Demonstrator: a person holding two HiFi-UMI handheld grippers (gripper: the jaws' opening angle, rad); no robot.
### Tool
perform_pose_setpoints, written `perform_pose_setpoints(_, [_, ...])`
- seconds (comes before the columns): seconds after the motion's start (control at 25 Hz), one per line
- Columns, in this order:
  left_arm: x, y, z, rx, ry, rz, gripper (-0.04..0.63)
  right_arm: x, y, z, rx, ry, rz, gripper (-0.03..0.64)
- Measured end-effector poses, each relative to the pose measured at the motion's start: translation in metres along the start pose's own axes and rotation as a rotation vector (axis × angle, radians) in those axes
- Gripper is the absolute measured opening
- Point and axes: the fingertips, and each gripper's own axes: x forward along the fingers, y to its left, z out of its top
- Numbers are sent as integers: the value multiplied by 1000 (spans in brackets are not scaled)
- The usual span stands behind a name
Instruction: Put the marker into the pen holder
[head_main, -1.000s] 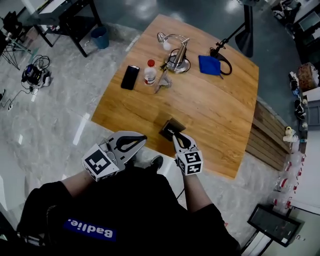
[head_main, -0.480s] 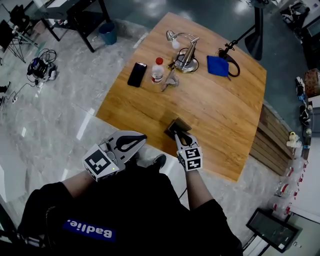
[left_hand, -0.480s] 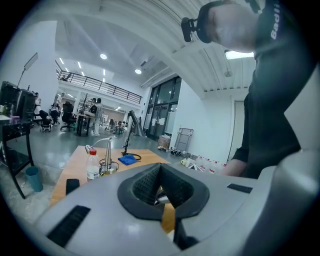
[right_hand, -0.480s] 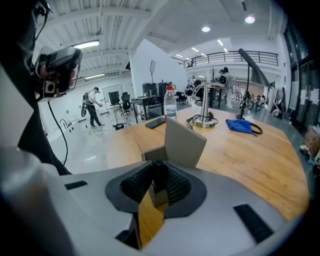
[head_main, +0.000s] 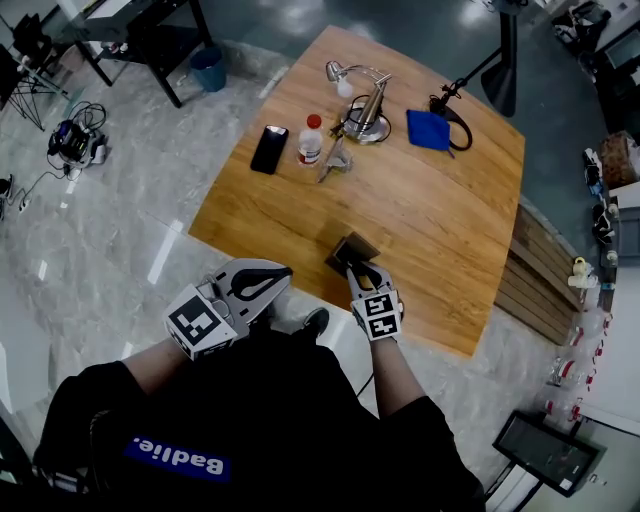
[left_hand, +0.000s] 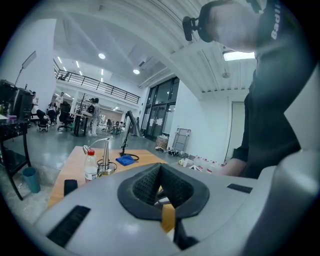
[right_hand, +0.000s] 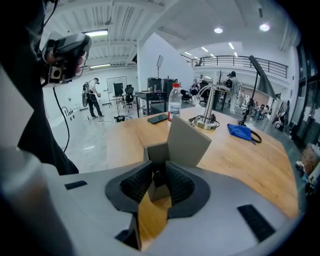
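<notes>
Right gripper (head_main: 362, 272) pinches dark marker (right_hand: 158, 176) at grey angular pen holder (right_hand: 187, 142); left gripper (left_hand: 160, 175) pressed together. Wood table (head_main: 440, 230), lamp (head_main: 360, 100) at 12 o'clock, glossy floor (head_main: 130, 200).

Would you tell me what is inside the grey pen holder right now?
The dark marker, held by the right gripper, stands at the opening of the pen holder. The rest of the inside is hidden behind its grey wall and the gripper.

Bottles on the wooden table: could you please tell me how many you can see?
1. The red-capped bottle stands at the far side of the table, between the black phone and the desk lamp. The near edge is partly hidden.
</notes>
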Motion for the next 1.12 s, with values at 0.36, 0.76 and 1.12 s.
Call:
perform_pose_setpoints(0.36, [-2,-4,2,-5,-9,-40,3,-13,1,1,-1,-10,-41,74])
perform_pose_setpoints(0.76, [10,-19,4,19,-21,-132,3,-65,15,28,26,-90,-90,74])
perform_pose_setpoints(1.12, [23,-25,12,39,-50,-186,3,-108,54,95,204,-300,2,74])
